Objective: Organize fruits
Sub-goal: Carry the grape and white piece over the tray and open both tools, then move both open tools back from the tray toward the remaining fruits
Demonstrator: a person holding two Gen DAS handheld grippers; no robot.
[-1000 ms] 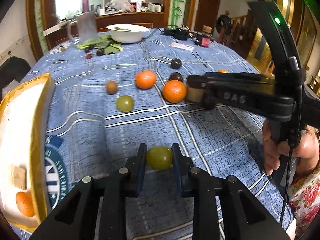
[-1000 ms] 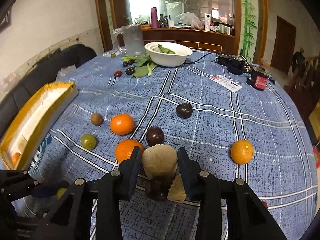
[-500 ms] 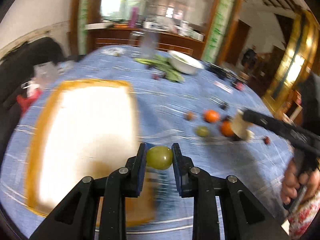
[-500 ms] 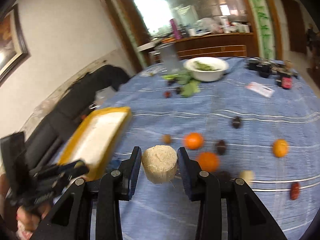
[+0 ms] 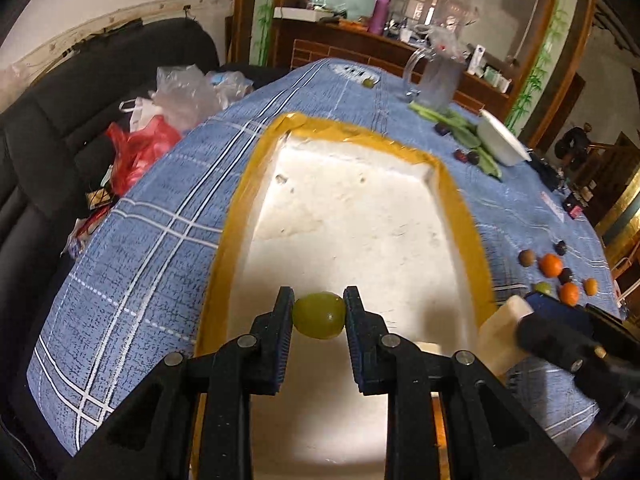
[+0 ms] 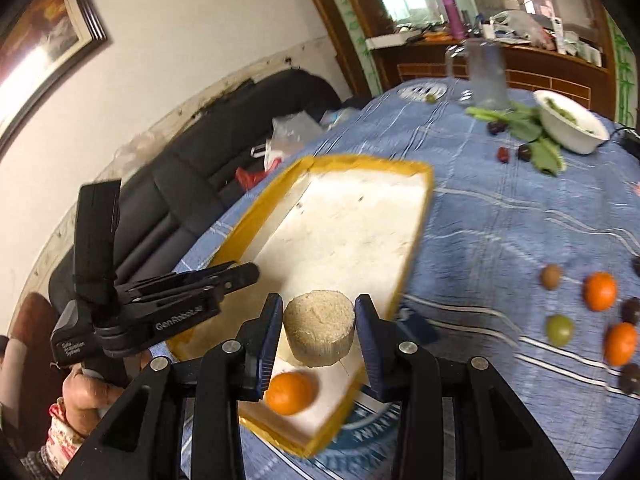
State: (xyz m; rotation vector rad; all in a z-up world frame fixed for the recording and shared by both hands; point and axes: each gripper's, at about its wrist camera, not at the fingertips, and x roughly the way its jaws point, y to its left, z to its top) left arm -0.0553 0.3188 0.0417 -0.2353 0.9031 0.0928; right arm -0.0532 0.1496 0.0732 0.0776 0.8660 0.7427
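The left gripper [image 5: 319,314] is clenched on a green grape [image 5: 319,315], holding it above the near end of the white foam tray [image 5: 360,216] with the yellow taped rim. The right gripper [image 6: 319,330] grasps a tan, rough-skinned cut chunk of fruit [image 6: 319,328], pressed between its blue pads; in the left wrist view that chunk sits at about four o'clock from the grape, just past the tray's right rim. One orange [image 6: 289,393] lies inside the tray, at the near corner, at about seven o'clock below the chunk. On the blue checked tablecloth [image 5: 152,240], well apart at three o'clock from the tray, lie more oranges [image 6: 599,291], a second green grape [image 6: 559,330], a brown fruit [image 6: 551,277] and dark plums [image 6: 632,310]. A white bowl [image 6: 570,126] stands at the far edge, at one o'clock.
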